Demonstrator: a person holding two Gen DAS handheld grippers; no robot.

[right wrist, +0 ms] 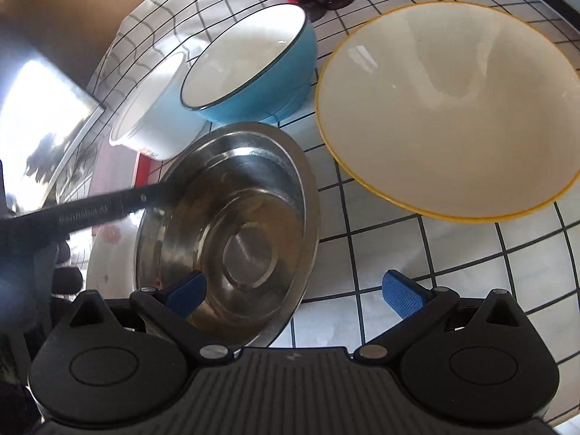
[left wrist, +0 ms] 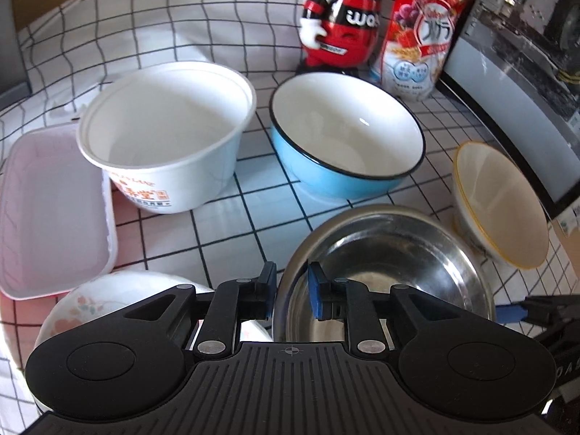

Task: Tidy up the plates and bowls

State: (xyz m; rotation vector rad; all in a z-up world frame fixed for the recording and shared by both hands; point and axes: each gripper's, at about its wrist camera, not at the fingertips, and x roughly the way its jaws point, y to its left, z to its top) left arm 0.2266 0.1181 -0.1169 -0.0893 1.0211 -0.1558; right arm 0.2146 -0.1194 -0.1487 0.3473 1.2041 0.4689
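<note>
A steel bowl [left wrist: 391,264] [right wrist: 232,224] is tilted over a floral white bowl [left wrist: 87,304]. My left gripper [left wrist: 291,288] straddles the steel bowl's near rim, one blue pad outside and one inside, with a narrow gap, seemingly clamped on it. My right gripper [right wrist: 293,295] is open, its left pad over the steel bowl's near rim and its right pad above the tablecloth. A blue enamel bowl [left wrist: 344,134] [right wrist: 250,69], a white paper bowl [left wrist: 166,134] [right wrist: 152,116] and a cream bowl with a yellow rim [left wrist: 500,203] [right wrist: 446,108] stand around.
A pink plastic tray [left wrist: 54,210] lies at the left. A red and white figure [left wrist: 340,18] and a cereal bag [left wrist: 420,32] stand at the back. A dark appliance [left wrist: 514,83] lines the right edge. A checked cloth [right wrist: 435,253] covers the table.
</note>
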